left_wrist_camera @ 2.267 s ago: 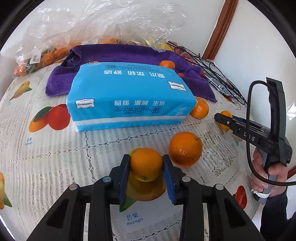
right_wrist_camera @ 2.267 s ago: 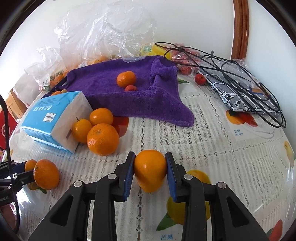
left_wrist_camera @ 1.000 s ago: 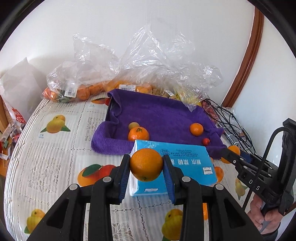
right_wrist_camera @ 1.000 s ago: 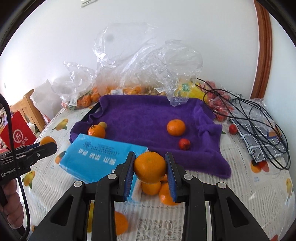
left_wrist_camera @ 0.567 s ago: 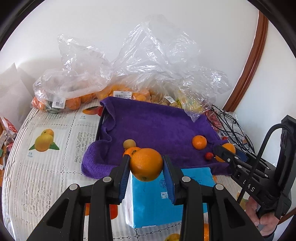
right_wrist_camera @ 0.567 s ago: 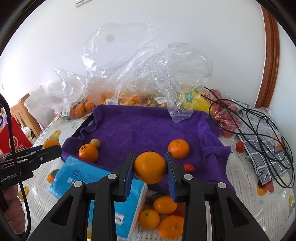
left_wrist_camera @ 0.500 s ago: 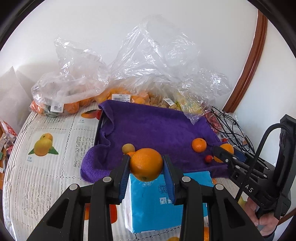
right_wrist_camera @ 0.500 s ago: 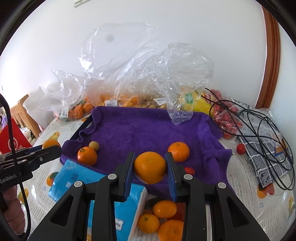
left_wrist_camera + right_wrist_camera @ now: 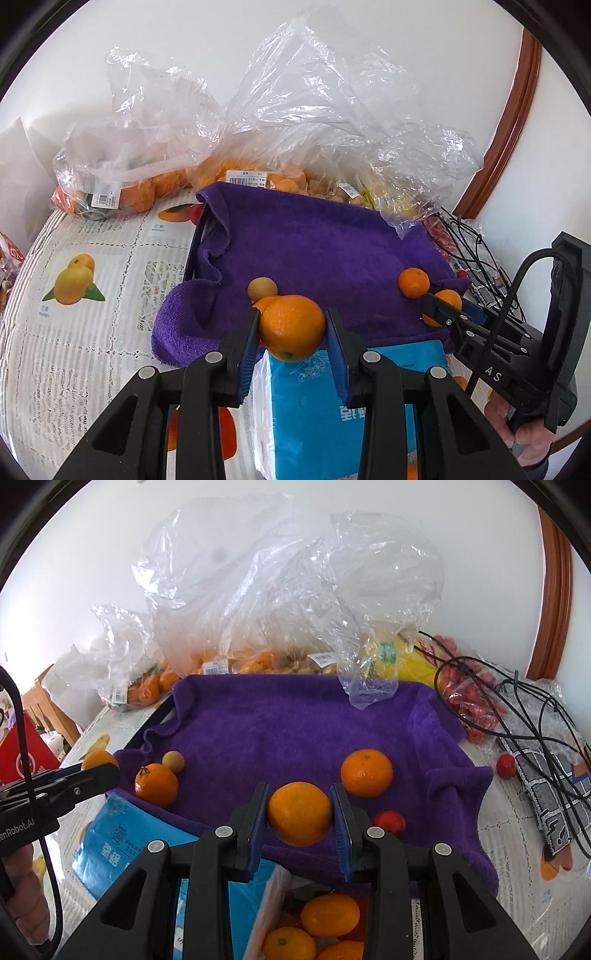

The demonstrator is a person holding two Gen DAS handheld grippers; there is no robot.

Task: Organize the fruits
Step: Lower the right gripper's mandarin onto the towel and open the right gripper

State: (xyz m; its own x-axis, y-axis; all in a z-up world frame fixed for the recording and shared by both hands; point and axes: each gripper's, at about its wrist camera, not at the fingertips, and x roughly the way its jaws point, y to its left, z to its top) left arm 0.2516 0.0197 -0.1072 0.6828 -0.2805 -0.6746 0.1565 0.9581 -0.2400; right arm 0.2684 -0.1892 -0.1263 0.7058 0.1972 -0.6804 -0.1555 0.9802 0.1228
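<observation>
My left gripper (image 9: 291, 332) is shut on an orange (image 9: 292, 326), held in the air above the near edge of the purple towel (image 9: 317, 251) and the blue tissue pack (image 9: 317, 406). My right gripper (image 9: 300, 814) is shut on another orange (image 9: 300, 812), also over the towel's near edge (image 9: 295, 720). On the towel lie two oranges (image 9: 366, 772) (image 9: 156, 784), a small yellow-brown fruit (image 9: 173, 761) and a small red fruit (image 9: 389, 821). The right gripper also shows at the right of the left wrist view (image 9: 443, 308).
Clear plastic bags of fruit (image 9: 258, 140) stand behind the towel against the wall. Black cables (image 9: 517, 701) and a patterned pouch (image 9: 546, 794) lie to the right. Several loose oranges (image 9: 328, 915) sit by the tissue pack (image 9: 122, 853). The tablecloth (image 9: 92, 295) has fruit prints.
Both grippers have lifted their oranges off the table and carried them forward over the tissue pack to the near edge of the purple towel. Both stay shut on their oranges.
</observation>
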